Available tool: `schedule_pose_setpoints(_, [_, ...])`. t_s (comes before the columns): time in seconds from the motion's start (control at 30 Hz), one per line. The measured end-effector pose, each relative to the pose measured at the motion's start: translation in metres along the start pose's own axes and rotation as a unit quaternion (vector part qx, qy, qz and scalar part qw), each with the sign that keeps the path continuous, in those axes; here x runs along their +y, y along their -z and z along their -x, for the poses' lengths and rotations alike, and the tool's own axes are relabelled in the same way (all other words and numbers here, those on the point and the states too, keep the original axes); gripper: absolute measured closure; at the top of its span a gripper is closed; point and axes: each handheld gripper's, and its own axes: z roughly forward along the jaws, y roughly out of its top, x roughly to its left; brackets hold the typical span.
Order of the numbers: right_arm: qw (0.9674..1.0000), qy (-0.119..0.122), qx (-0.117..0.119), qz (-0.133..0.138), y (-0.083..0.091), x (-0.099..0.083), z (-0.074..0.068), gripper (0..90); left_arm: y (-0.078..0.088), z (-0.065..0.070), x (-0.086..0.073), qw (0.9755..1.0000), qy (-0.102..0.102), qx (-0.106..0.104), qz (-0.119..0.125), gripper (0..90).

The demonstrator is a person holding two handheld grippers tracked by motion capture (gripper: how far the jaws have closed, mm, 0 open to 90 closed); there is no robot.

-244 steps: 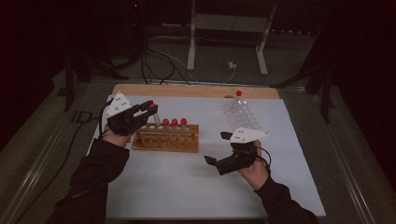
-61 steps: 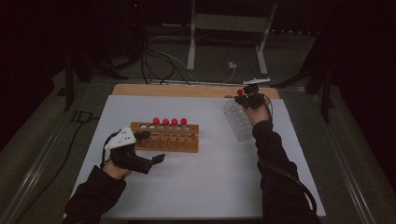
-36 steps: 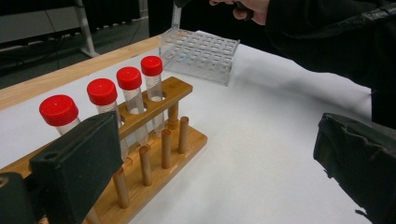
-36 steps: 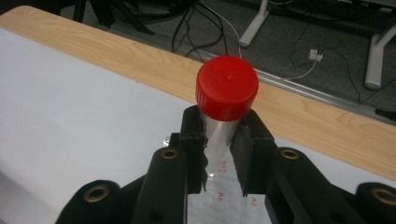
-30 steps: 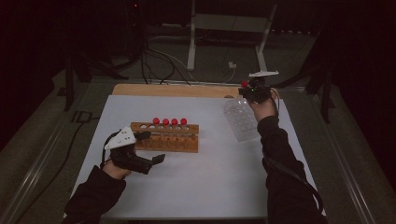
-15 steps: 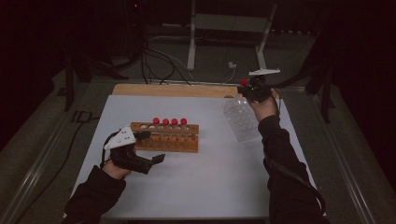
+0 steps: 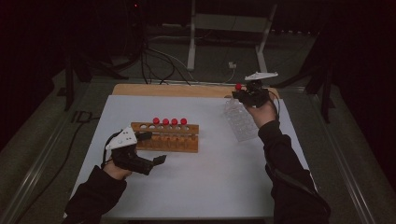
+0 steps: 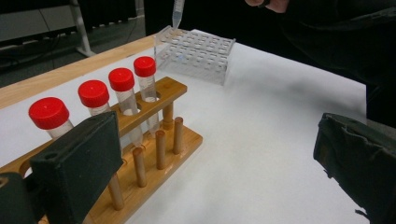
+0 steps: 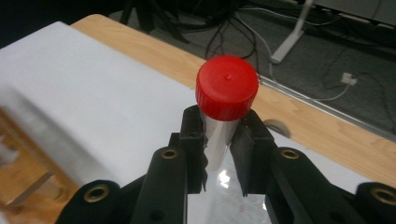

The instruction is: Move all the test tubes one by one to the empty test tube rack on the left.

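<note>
Right claw (image 9: pixel 218 154) clamped on a red-capped tube (image 9: pixel 225 105), jaws pinching the clear body just under the cap. Tube upright, held in the air over the far corner of the clear plastic rack (image 7: pixel 240 120); in the left gripper view its pointed tip (image 8: pixel 176 11) hangs just above that rack's far-left holes (image 8: pixel 196 46), not seated.

Left claw (image 7: pixel 154 161) open wide, nothing between the jaws. It sits low over the counter (image 7: pixel 224 172), just in front of the left end of the wooden rack (image 7: pixel 166 138), aimed along the rack's front.

Wooden rack carries four red-capped tubes (image 8: pixel 107 93) in a row, all upright in their holes; leftmost holes in the high view are empty. Clear plastic rack stands well to the right of the wooden rack, at an angle to it, on the white counter top.
</note>
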Motion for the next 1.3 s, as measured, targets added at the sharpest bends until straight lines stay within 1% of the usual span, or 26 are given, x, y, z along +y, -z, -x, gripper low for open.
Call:
schedule_pose_setpoints(0.03, [1.0,0.002,0.006,-0.001,0.001,-0.001,-0.002,75.3,-0.001,0.001,0.0,1.0,-0.001,-0.002,-0.001,1.9])
schedule_pose_setpoints(0.1, [0.9999,0.009,0.009,-0.002,0.003,-0.003,-0.007,75.3,-0.002,0.002,0.0,1.0,-0.001,-0.004,-0.003,1.8])
schedule_pose_setpoints(0.13, [0.9998,0.011,0.016,-0.001,0.005,-0.004,-0.009,75.3,-0.002,0.002,0.0,1.0,-0.002,-0.004,-0.005,1.9])
schedule_pose_setpoints(0.2, [0.9996,0.016,0.021,-0.001,0.007,-0.007,-0.013,75.3,-0.003,0.003,0.001,1.0,0.0,0.0,-0.008,1.9])
schedule_pose_setpoints(0.23, [0.9995,0.016,0.027,-0.001,0.009,-0.009,-0.015,75.3,-0.004,0.004,0.001,0.9999,-0.001,0.002,-0.01,1.9])
schedule_pose_setpoints(0.33, [0.999,0.025,0.038,-0.002,0.012,-0.015,-0.023,75.3,-0.005,0.006,0.002,0.9999,0.001,0.003,-0.012,1.9])
schedule_pose_setpoints(0.47, [0.9979,0.039,0.052,-0.003,0.018,-0.021,-0.034,75.3,-0.005,0.007,0.003,0.9999,0.003,-0.005,-0.011,1.9])
schedule_pose_setpoints(0.53, [0.9973,0.047,0.057,-0.003,0.022,-0.023,-0.04,75.3,-0.005,0.007,0.004,0.9999,0.0,-0.005,-0.013,1.9])
schedule_pose_setpoints(0.6, [0.9965,0.054,0.065,-0.004,0.026,-0.025,-0.045,75.3,-0.006,0.008,0.005,0.9998,-0.001,-0.01,-0.015,1.9])
schedule_pose_setpoints(0.63, [0.9961,0.058,0.066,-0.004,0.028,-0.027,-0.049,75.3,-0.007,0.009,0.006,0.9998,-0.002,-0.009,-0.016,1.9])
schedule_pose_setpoints(0.7, [0.9951,0.066,0.074,-0.006,0.031,-0.03,-0.055,75.3,-0.007,0.009,0.007,0.9998,0.0,-0.015,-0.013,1.9])
schedule_pose_setpoints(0.73, [0.9946,0.069,0.077,-0.006,0.033,-0.032,-0.058,75.3,-0.007,0.01,0.008,0.9998,-0.002,-0.013,-0.014,1.9])
schedule_pose_setpoints(0.77, [0.9941,0.072,0.081,-0.007,0.035,-0.034,-0.061,75.3,-0.008,0.01,0.009,0.9998,0.0,-0.016,-0.012,1.9])
schedule_pose_setpoints(0.83, [0.993,0.078,0.088,-0.008,0.038,-0.038,-0.067,75.3,-0.008,0.011,0.012,0.9998,-0.005,-0.015,-0.013,1.9])
schedule_pose_setpoints(0.87, [0.9924,0.081,0.092,-0.008,0.039,-0.04,-0.07,75.3,-0.008,0.012,0.013,0.9997,-0.007,-0.018,-0.012,1.9])
schedule_pose_setpoints(0.93, [0.9915,0.084,0.1,-0.008,0.043,-0.045,-0.075,75.3,-0.009,0.014,0.015,0.9997,-0.011,-0.017,-0.013,1.9])
schedule_pose_setpoints(0.97, [0.9909,0.085,0.104,-0.007,0.044,-0.047,-0.077,75.3,-0.01,0.014,0.016,0.9996,-0.012,-0.021,-0.013,1.9])
schedule_pose_setpoints(1.03, [0.9899,0.086,0.113,-0.006,0.047,-0.052,-0.082,75.3,-0.011,0.016,0.018,0.9996,-0.014,-0.022,-0.014,1.9])
schedule_pose_setpoints(1.07, [0.9893,0.089,0.116,-0.007,0.048,-0.054,-0.084,75.3,-0.012,0.016,0.019,0.9995,-0.015,-0.026,-0.014,1.9])
schedule_pose_setpoints(1.13, [0.9881,0.091,0.124,-0.005,0.051,-0.058,-0.088,75.3,-0.014,0.018,0.021,0.9993,-0.019,-0.028,-0.015,1.9])
schedule_pose_setpoints(1.3, [0.985,0.099,0.142,-0.003,0.058,-0.068,-0.099,75.3,-0.022,0.024,0.027,0.9986,-0.029,-0.04,-0.019,1.9])
